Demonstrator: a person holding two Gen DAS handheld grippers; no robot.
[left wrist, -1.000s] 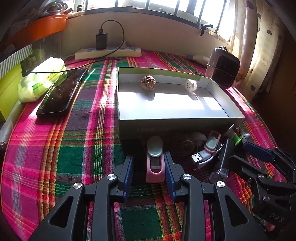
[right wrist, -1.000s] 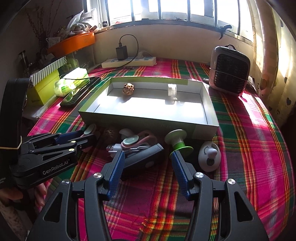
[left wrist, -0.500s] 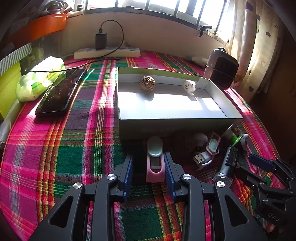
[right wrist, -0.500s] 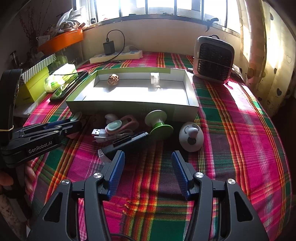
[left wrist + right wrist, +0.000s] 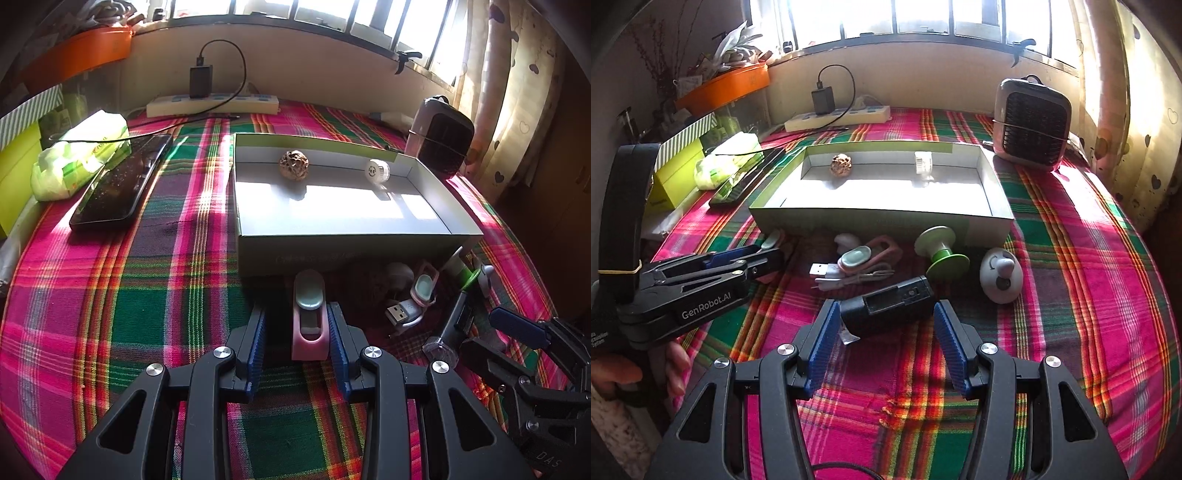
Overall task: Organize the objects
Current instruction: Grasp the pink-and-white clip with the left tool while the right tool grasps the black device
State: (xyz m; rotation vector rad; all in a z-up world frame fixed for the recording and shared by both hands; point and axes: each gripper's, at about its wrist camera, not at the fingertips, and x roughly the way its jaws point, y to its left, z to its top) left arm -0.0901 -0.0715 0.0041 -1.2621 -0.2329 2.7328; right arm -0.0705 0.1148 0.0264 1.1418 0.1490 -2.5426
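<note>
My left gripper [image 5: 295,317] is open around a pink clip with a grey-green pad [image 5: 309,317], which lies on the plaid cloth just in front of the shallow box [image 5: 347,247]; a gap shows on the left side. My right gripper [image 5: 884,314] is open, its fingers on either side of a black flashlight [image 5: 886,308] lying crosswise. In the box lie a walnut [image 5: 841,164] and a white roll [image 5: 922,162]. Before the box lie a second pink clip [image 5: 857,256], a white USB cable [image 5: 827,271], a green-and-white spool [image 5: 942,249] and a white egg-shaped gadget [image 5: 1001,275].
A black phone [image 5: 118,184] and a green tissue pack [image 5: 81,158] lie at the left. A power strip with a charger [image 5: 838,116] sits at the back by the wall. A small heater [image 5: 1032,123] stands at the back right. A yellow-green box [image 5: 674,177] is far left.
My right gripper pulled back from the flashlight, then came forward again so its fingers flank it. My left gripper has stayed around the pink clip.
</note>
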